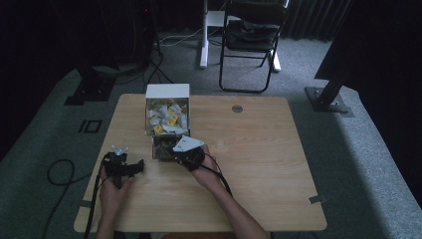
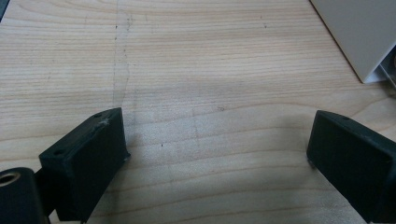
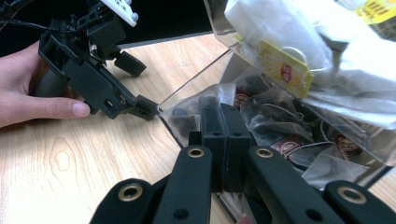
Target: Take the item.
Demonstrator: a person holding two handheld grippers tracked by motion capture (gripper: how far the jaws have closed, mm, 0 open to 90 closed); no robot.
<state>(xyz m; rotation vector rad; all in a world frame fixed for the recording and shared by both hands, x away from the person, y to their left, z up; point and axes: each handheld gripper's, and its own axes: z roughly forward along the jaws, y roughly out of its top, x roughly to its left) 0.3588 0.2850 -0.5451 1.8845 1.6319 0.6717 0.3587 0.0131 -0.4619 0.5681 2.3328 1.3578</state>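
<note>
Two claws at a tea-bag dispenser on a wooden worktop [image 1: 259, 164].
The left claw [image 2: 217, 154] rests spread wide over bare wood; the right claw [image 3: 225, 135], jaws pressed together, reaches into the clear dispenser's [image 1: 166, 119] lower tray among dark tea bags [image 3: 280, 135].

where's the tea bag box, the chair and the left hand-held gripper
tea bag box [image 1: 167, 91], high view, on its white top panel
chair [image 1: 251, 35], high view, on its dark seat
left hand-held gripper [image 1: 141, 166], high view, at its jaw tips
</note>
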